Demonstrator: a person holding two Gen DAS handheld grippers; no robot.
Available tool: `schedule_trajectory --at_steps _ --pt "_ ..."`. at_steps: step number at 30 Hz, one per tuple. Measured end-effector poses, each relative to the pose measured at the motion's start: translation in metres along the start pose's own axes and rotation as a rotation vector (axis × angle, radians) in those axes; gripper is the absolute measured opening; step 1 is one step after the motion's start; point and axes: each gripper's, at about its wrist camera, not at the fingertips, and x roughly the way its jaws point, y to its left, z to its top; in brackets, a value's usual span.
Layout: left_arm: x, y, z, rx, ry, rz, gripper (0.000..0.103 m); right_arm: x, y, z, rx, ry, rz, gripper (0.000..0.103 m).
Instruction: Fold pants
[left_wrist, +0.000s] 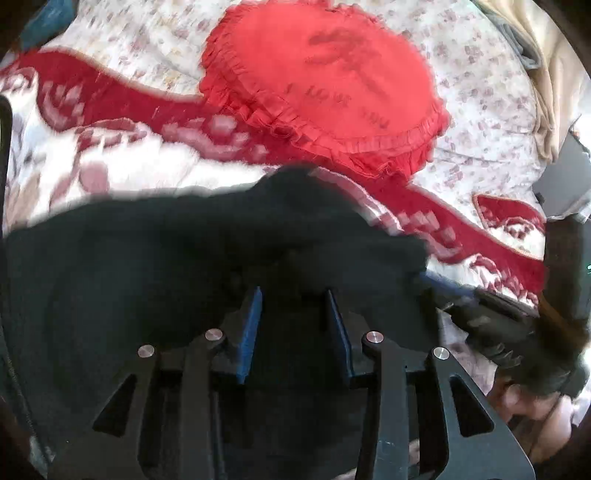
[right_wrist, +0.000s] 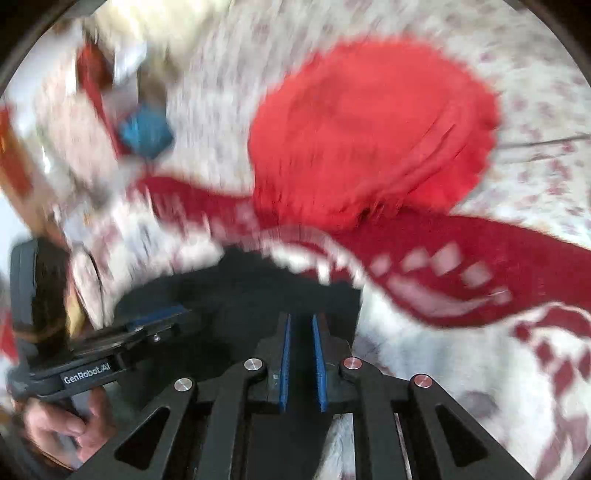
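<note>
Finds the black pants (left_wrist: 147, 277) bunched on the red-and-white blanket (left_wrist: 110, 166), just in front of the red frilled cushion (left_wrist: 325, 85) and apart from it. Runs the long way across the left wrist view, side to side, with most of the cloth to the left.

Holds the left gripper (left_wrist: 295, 295) tilted down over the middle of that heap, its 2 blue pads clearly apart, dark cloth showing beneath and between them but nothing visibly pressed. Sets the right gripper (right_wrist: 301, 321) at the heap's right-hand edge, pads drawn almost together, with only a thin slit left (too dark and blurred to tell whether a fold of cloth is caught there). Places the 2 tools close, side by side, both pointing the same way toward the cushion.

Judged from this: probably a grasp being set up along 1 edge. Turns on the left fingers, already directly above cloth, needing to drop and close, not reach sideways. Risks taking several layers at once.
</note>
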Motion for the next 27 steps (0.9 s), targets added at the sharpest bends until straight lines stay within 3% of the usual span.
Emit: schedule_trajectory --at_steps 1,2,5,7,10,15,17,20,23,25,27 --pt "-0.002 -0.001 0.001 0.002 -0.001 0.001 0.036 0.015 -0.002 -0.007 -0.018 0.052 -0.025 0.011" --pt "-0.003 -0.003 0.001 0.01 0.005 0.002 0.036 0.011 -0.001 -0.009 -0.035 -0.028 -0.028 0.011" --pt "-0.003 0.0 0.002 -0.012 0.002 -0.022 0.037 0.009 0.005 -0.01 -0.011 -0.014 -0.056 0.015" --pt "-0.003 0.004 0.001 -0.045 0.0 -0.049 0.043 0.009 0.011 -0.012 0.004 -0.016 -0.066 0.016" --pt "-0.006 0.007 -0.003 -0.099 -0.025 -0.106 0.055 0.006 0.007 -0.012 0.026 -0.015 -0.056 0.017" --pt "-0.03 0.022 -0.003 -0.122 -0.071 -0.25 0.055 0.004 0.008 -0.011 0.037 -0.014 -0.036 0.024" --pt "-0.063 0.046 -0.006 -0.152 -0.146 -0.284 0.055 0.001 0.008 -0.009 0.065 -0.02 -0.038 0.024" --pt "-0.114 0.11 -0.02 -0.34 -0.268 -0.305 0.06 -0.017 0.01 -0.008 0.154 -0.099 -0.014 0.024" --pt "-0.151 0.167 -0.046 -0.525 -0.353 -0.249 0.063 -0.034 0.026 -0.009 0.169 -0.175 0.005 0.024" --pt "-0.162 0.193 -0.068 -0.618 -0.365 -0.23 0.064 -0.033 0.042 -0.008 0.127 -0.171 0.001 0.025" --pt "-0.156 0.206 -0.087 -0.694 -0.307 -0.215 0.064 -0.024 0.059 -0.008 0.066 -0.134 -0.035 0.027"
